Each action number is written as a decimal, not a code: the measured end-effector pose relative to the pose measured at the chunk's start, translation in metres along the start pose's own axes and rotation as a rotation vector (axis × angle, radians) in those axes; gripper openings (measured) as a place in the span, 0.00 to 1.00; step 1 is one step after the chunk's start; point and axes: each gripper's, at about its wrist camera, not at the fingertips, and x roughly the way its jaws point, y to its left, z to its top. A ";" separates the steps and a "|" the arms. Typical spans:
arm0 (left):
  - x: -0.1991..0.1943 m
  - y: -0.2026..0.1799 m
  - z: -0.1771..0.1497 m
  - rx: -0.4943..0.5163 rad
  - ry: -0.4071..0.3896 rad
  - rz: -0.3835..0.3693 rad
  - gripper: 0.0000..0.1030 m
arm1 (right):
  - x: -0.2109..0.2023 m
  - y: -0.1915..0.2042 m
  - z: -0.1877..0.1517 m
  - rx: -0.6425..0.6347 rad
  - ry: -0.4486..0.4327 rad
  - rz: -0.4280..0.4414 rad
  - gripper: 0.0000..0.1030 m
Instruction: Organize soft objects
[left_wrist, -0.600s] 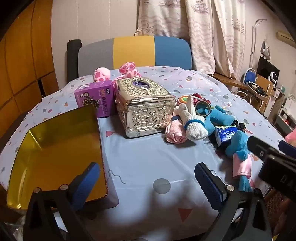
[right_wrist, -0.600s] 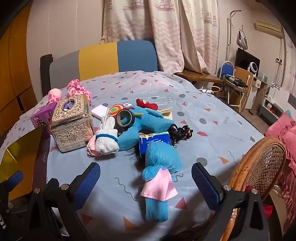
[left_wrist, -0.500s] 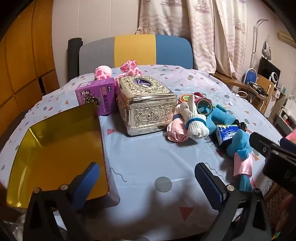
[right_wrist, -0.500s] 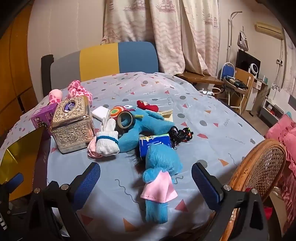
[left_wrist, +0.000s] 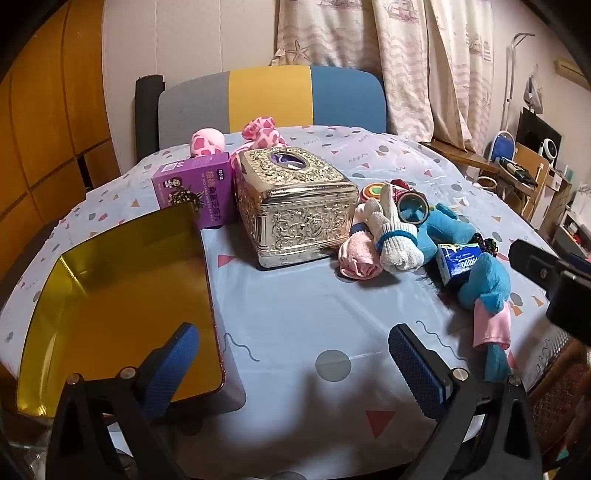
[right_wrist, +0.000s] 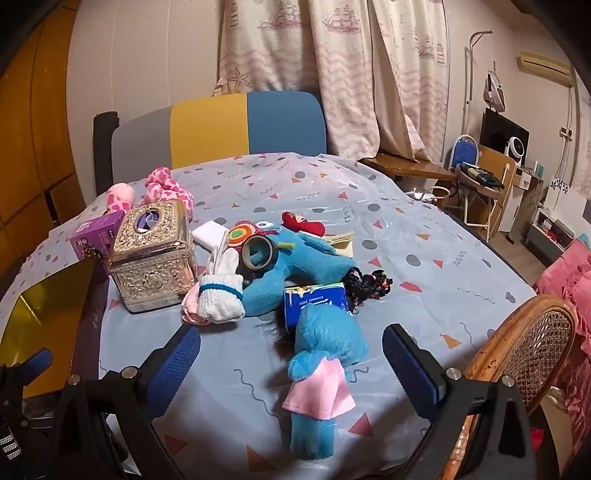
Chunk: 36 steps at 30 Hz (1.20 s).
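Observation:
A blue plush toy with a pink skirt (right_wrist: 321, 354) lies near the table's front edge, between my right gripper's (right_wrist: 291, 363) open fingers but apart from them. It also shows in the left wrist view (left_wrist: 487, 291). A rolled white sock (right_wrist: 219, 295) and a pink sock (left_wrist: 356, 256) lie beside a larger blue plush (right_wrist: 303, 258). A pink spotted plush (left_wrist: 258, 131) sits at the back. My left gripper (left_wrist: 295, 363) is open and empty over bare tablecloth, right of the gold tray (left_wrist: 110, 295).
An ornate silver tissue box (left_wrist: 295, 210) and a purple carton (left_wrist: 194, 188) stand mid-table. A tape roll (right_wrist: 258, 253), a blue tissue pack (right_wrist: 316, 301) and black hair ties (right_wrist: 369, 284) lie among the plush. A rattan chair (right_wrist: 524, 362) stands at the right.
Both views have drawn back and risen slightly, so the objects sit a little farther away. Nothing on the table has moved. Both grippers stay open.

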 end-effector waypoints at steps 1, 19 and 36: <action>0.001 0.000 0.000 0.001 0.003 -0.002 1.00 | 0.000 -0.001 0.000 0.000 -0.002 0.000 0.98; 0.006 -0.006 0.001 0.034 0.017 0.002 1.00 | -0.007 -0.028 0.016 0.045 -0.028 -0.023 0.98; 0.005 -0.011 0.000 0.050 0.022 -0.006 1.00 | -0.009 -0.041 0.016 0.059 -0.028 -0.027 0.98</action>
